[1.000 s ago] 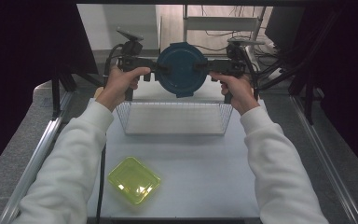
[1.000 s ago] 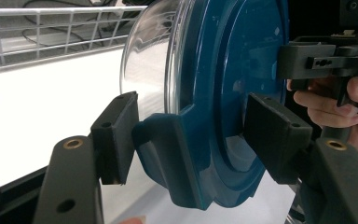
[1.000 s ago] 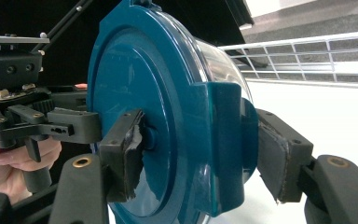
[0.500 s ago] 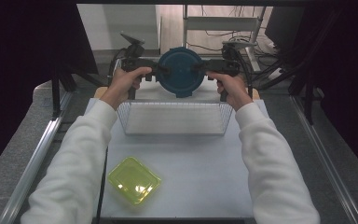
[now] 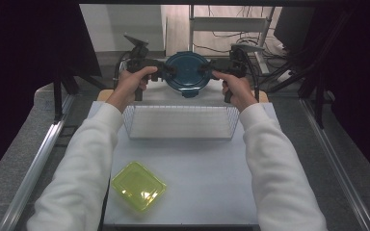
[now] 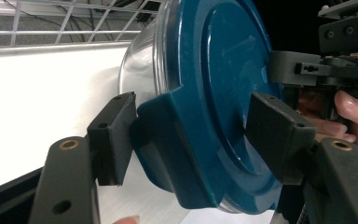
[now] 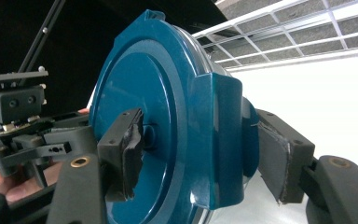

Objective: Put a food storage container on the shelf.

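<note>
1. High view: you hold the round container with the teal lid (image 5: 187, 73) between both grippers, the left gripper (image 5: 166, 73) on its left latch and the right gripper (image 5: 207, 72) on its right. It hangs above the far edge of the wire basket (image 5: 180, 122) on the counter (image 5: 202, 183). Compared with a second ago, your hands and the container sit a little lower and farther forward. I judge you are carrying it down toward the basket or the counter beyond it. A yellow-green box (image 5: 138, 185) lies near you, well apart from the work.

2. Left gripper view: your jaws straddle the lid's side latch (image 6: 168, 140). The right pad (image 6: 277, 135) lies against the lid face; the left pad (image 6: 114, 135) touches the latch's back edge. The clear bowl (image 6: 140, 70) shows behind the lid. Your grip looks snug but partly spread.

3. Right gripper view: the opposite latch (image 7: 216, 140) is clamped between both pads (image 7: 123, 154). The container is tilted on edge, so keep both grips even while lowering.
</note>
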Action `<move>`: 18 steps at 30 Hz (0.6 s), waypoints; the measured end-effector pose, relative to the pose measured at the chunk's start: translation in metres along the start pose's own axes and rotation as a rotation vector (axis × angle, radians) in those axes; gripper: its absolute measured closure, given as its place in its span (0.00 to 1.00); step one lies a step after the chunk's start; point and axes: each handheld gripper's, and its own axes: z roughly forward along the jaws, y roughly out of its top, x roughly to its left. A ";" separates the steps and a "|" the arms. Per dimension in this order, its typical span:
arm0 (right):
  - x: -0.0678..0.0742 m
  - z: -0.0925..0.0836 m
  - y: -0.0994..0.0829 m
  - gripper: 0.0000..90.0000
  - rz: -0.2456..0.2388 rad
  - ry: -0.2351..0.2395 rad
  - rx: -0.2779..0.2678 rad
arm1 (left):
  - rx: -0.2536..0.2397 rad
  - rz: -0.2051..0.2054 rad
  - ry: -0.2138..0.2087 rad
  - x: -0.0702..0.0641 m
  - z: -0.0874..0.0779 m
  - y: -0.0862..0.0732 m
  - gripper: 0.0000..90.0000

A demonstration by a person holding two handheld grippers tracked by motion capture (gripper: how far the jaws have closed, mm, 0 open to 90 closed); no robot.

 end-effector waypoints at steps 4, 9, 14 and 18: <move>-0.007 0.004 0.003 0.41 0.046 0.008 0.008 | -0.004 -0.026 -0.006 0.004 0.003 0.001 0.37; -0.007 0.008 0.006 0.40 0.057 -0.005 0.012 | -0.010 -0.036 -0.020 0.009 0.005 0.002 0.37; -0.006 0.006 0.003 0.40 0.068 -0.012 0.015 | -0.003 -0.041 -0.030 0.010 0.005 0.000 0.37; -0.007 0.007 0.003 0.40 0.087 -0.018 0.018 | -0.002 -0.054 -0.034 0.011 0.006 -0.001 0.36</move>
